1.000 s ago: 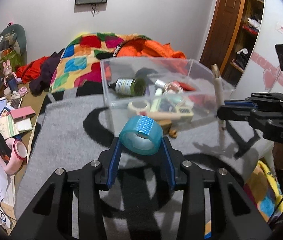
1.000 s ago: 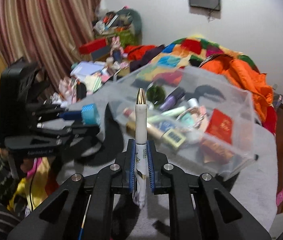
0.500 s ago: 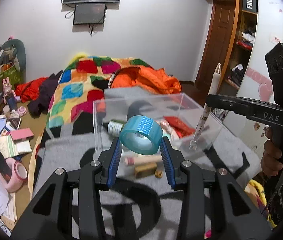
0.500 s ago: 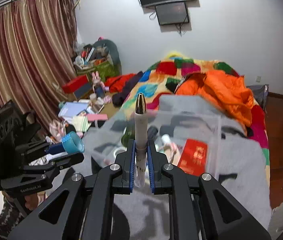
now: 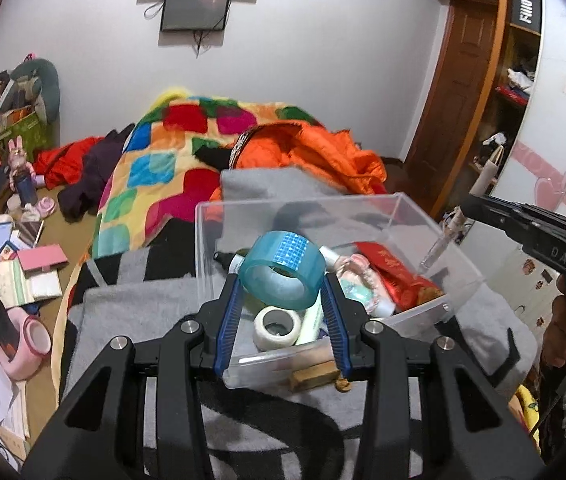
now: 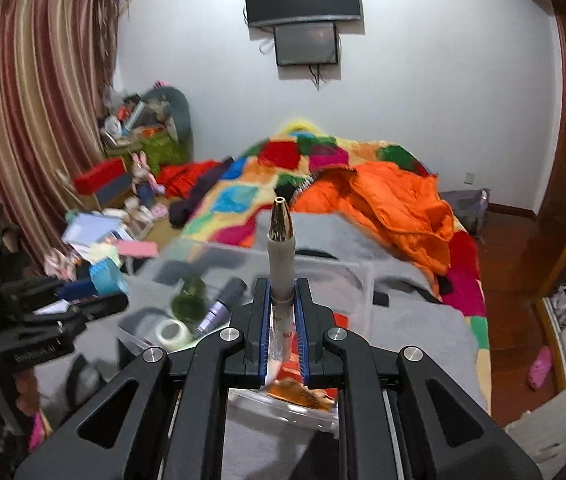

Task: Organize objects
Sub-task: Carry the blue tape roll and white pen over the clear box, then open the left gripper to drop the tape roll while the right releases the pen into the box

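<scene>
Mid-deposit over clear bin [image 5: 423,216]: left tongs [image 5: 281,300] clamped on tape roll [image 5: 283,276], right tongs [image 6: 283,312] on pen [image 6: 282,256]; next, lower and release inside

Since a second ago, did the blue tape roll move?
Yes. The blue tape roll, clamped in the left hand-held gripper, went forward from short of the clear box to above its near end.
</scene>
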